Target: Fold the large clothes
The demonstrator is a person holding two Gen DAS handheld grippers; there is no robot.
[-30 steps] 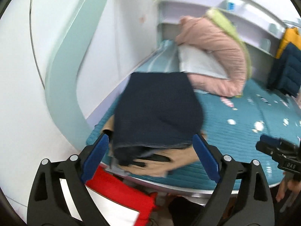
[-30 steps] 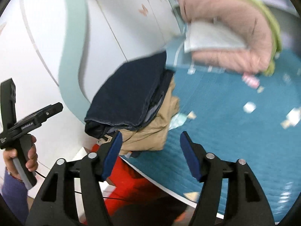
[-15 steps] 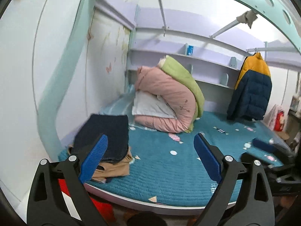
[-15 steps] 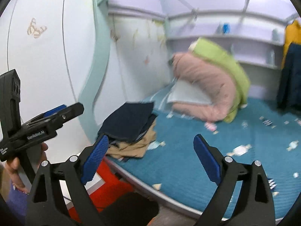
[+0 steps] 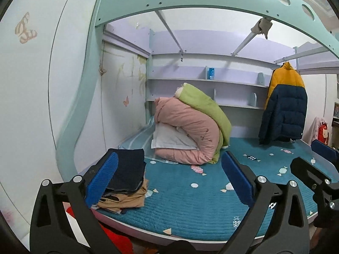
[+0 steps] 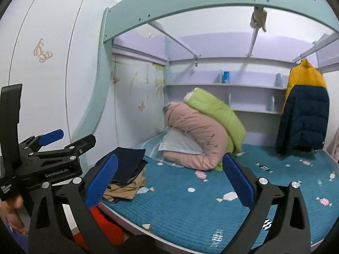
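Observation:
A folded dark navy garment (image 5: 129, 169) lies on top of a folded tan garment (image 5: 125, 199) at the near left corner of the teal bed mat (image 5: 190, 207). The same stack shows in the right wrist view, navy (image 6: 127, 165) over tan (image 6: 125, 188). My left gripper (image 5: 169, 180) is open and empty, held back from the bed; it also shows from the side in the right wrist view (image 6: 53, 146). My right gripper (image 6: 169, 180) is open and empty, level with the bed's front edge; its tip shows in the left wrist view (image 5: 313, 165).
A rolled pink and green quilt (image 5: 190, 131) with a white pillow (image 5: 171, 139) sits at the back. A yellow and navy jacket (image 5: 284, 110) hangs at the right. Shelves (image 5: 211, 82) line the back wall. The upper bunk frame (image 5: 190, 2) arches overhead. Something red (image 6: 103, 226) lies below the bed edge.
Both grippers have pulled back and up from the stacked clothes, so the whole bed has come into view. The stack stays at the left corner. Both grippers remain open.

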